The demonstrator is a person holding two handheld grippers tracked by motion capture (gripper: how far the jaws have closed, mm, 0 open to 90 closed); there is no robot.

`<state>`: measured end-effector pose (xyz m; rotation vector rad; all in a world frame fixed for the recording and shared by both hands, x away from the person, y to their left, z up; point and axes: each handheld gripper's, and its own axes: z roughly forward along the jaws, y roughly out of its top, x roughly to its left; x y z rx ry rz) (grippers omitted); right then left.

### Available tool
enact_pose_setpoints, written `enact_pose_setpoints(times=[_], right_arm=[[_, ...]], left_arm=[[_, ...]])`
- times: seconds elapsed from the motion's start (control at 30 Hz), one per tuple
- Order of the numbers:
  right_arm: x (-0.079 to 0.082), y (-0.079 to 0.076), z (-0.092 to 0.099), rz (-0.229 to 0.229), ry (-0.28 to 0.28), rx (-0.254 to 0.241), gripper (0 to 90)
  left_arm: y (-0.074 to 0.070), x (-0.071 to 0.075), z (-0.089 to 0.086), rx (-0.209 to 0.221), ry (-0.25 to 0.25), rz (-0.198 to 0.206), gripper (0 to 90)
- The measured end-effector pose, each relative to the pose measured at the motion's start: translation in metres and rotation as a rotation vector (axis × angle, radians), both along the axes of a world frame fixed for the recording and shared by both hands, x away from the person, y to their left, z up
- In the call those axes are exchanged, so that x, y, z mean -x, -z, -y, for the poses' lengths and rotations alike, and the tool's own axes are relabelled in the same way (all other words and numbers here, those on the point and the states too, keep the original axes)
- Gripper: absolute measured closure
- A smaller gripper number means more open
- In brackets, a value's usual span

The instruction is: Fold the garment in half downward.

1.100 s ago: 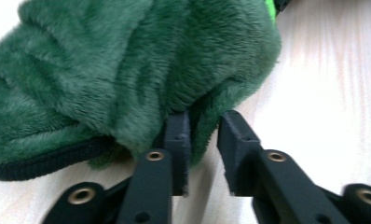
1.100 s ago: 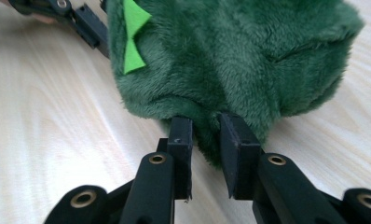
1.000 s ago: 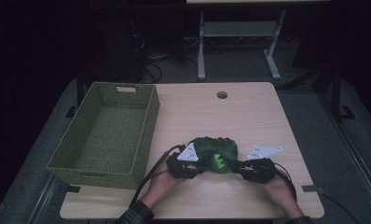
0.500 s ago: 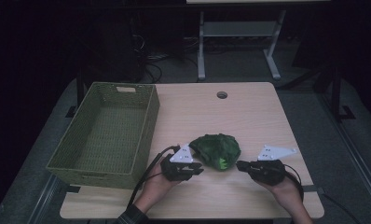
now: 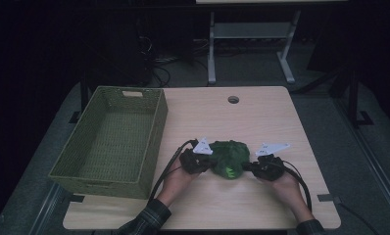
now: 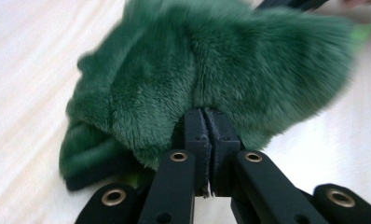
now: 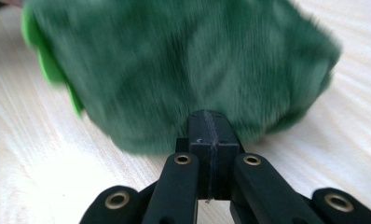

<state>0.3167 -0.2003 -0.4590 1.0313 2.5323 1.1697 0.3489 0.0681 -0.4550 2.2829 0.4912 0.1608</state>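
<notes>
A green plush toy (image 5: pixel 230 157) lies on the wooden table (image 5: pixel 222 117) near its front edge, between my two grippers. My left gripper (image 5: pixel 208 163) is at its left side and my right gripper (image 5: pixel 248 167) at its right side. In the left gripper view the jaws (image 6: pixel 204 114) have just been closing and now meet, pinching the edge of the toy's fur (image 6: pixel 211 65). In the right gripper view the jaws (image 7: pixel 208 116) have likewise just closed together on the blurred green fur (image 7: pixel 188 65).
An empty green woven basket (image 5: pixel 100 183) stands on the left part of the table. A round cable hole (image 5: pixel 233 99) sits near the far edge. Cables trail from both grippers toward the person. Dark floor and a metal stand lie beyond the table.
Half a second ago both grippers stood a little away from the toy's sides. They have since moved inward against it, and their jaws have closed.
</notes>
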Motion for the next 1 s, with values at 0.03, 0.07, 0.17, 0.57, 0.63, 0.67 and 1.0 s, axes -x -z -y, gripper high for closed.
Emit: enact_pose_setpoints(times=[0.03, 0.07, 0.17, 0.57, 0.63, 0.67, 1.0], right_arm=[[-0.001, 0.003, -0.002, -0.01, -0.004, 0.002, 89.8], [-0.001, 0.005, -0.005, -0.019, -0.008, 0.008, 89.8], [-0.002, 0.01, -0.01, -0.027, -0.02, 0.027, 89.8], [-0.006, -0.005, 0.022, 0.014, 0.071, 0.01, 90.0], [-0.015, -0.009, 0.026, 0.017, 0.096, -0.002, 90.0], [-0.015, -0.009, 0.026, 0.017, 0.096, -0.002, 90.0], [-0.076, -0.012, 0.031, 0.022, 0.194, -0.044, 90.0]], left_arm=[[0.003, -0.002, -0.002, -0.006, -0.004, -0.007, 89.3], [0.005, -0.003, -0.003, -0.001, -0.01, -0.015, 89.3], [0.004, -0.001, -0.003, 0.001, -0.013, -0.01, 88.6], [-0.021, 0.029, -0.02, 0.032, 0.011, -0.042, 89.7], [-0.022, 0.032, -0.02, 0.035, 0.021, -0.046, 89.6], [-0.022, 0.035, -0.02, 0.043, 0.024, -0.053, 89.6], [-0.019, 0.049, 0.005, 0.055, 0.091, -0.068, 89.6]])
